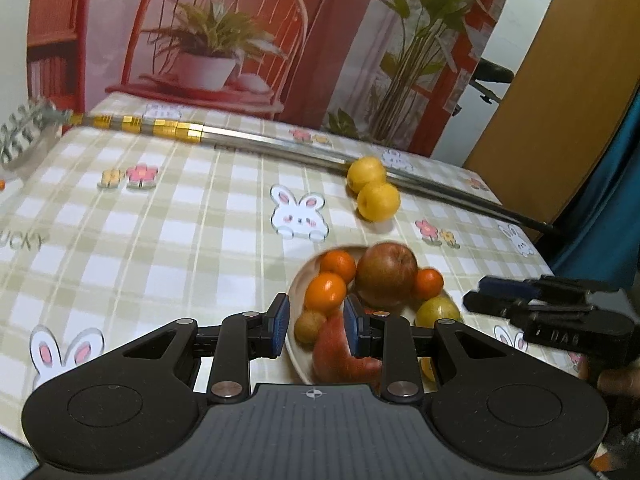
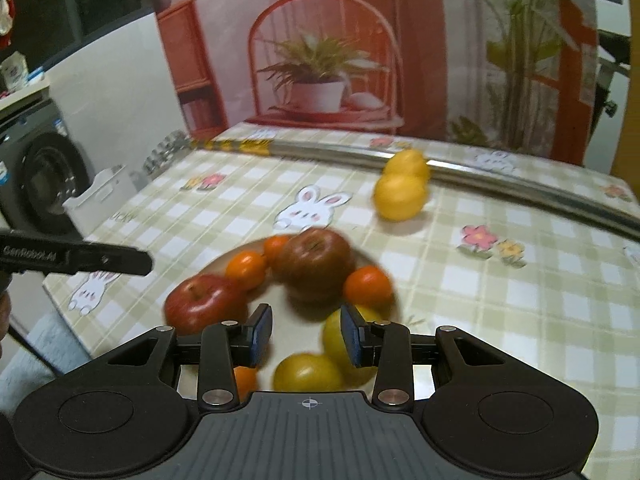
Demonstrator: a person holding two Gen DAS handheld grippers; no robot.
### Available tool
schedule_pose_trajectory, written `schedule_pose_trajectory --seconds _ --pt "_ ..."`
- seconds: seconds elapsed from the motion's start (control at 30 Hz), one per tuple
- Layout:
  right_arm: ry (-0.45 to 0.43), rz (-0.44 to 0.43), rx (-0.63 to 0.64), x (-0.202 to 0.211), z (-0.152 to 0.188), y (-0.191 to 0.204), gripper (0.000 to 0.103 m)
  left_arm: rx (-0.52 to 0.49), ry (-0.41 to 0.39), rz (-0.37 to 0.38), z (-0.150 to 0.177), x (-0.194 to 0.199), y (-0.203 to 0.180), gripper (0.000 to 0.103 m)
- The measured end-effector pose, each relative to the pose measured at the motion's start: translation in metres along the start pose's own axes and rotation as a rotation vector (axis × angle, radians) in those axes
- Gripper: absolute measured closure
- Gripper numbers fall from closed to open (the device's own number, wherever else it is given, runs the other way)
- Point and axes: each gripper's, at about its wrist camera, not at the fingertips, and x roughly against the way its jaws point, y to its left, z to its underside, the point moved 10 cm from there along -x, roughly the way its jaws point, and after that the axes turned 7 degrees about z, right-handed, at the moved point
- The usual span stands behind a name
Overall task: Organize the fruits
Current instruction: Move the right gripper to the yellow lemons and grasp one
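Note:
A pale plate (image 1: 295, 292) (image 2: 298, 322) holds a dark red apple (image 1: 386, 274) (image 2: 314, 264), a bright red apple (image 1: 340, 354) (image 2: 200, 304), three oranges such as one (image 1: 325, 292) (image 2: 245, 268), a small brown fruit (image 1: 310, 326) and yellow-green fruits (image 1: 438, 312) (image 2: 308, 372). Two yellow fruits (image 1: 378, 201) (image 2: 402, 196) lie on the cloth beyond the plate, touching each other. My left gripper (image 1: 316, 324) (image 2: 138, 265) hovers over the plate's left side, shut and empty. My right gripper (image 2: 306, 334) (image 1: 492, 294) hangs over the plate's near right part, shut, holding nothing.
A checked tablecloth with rabbits and flowers covers the table (image 1: 160, 220). A long metal rod with gold bands (image 1: 256, 146) (image 2: 480, 178) lies across the back. A printed backdrop stands behind it. A washing machine (image 2: 44, 184) and a white box (image 2: 104, 192) stand off the left edge.

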Motion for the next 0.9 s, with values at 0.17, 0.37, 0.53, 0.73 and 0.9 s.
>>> schedule_pose_trajectory --seconds 0.17,0.37,0.53,0.73,0.9 --pt "-0.049 0.067 -0.018 0.003 -0.025 -0.031 0.06 -0.05 -0.032 -0.01 -0.023 0.0 -0.005 0.062" --pt "-0.098 0.109 -0.056 -0.003 -0.054 -0.063 0.045 -0.088 -0.052 -0.013 -0.047 -0.009 -0.011 0.062" --pt "-0.131 0.125 -0.045 -0.016 -0.074 -0.075 0.035 -0.103 -0.057 -0.013 -0.059 -0.024 -0.014 0.062" --pt "-0.131 0.087 -0.044 -0.048 -0.091 -0.081 0.025 -0.086 -0.053 -0.027 -0.065 -0.041 -0.002 0.062" --pt "-0.102 0.084 -0.073 -0.085 -0.101 -0.092 0.025 -0.057 -0.042 -0.04 -0.068 -0.054 0.013 0.062"
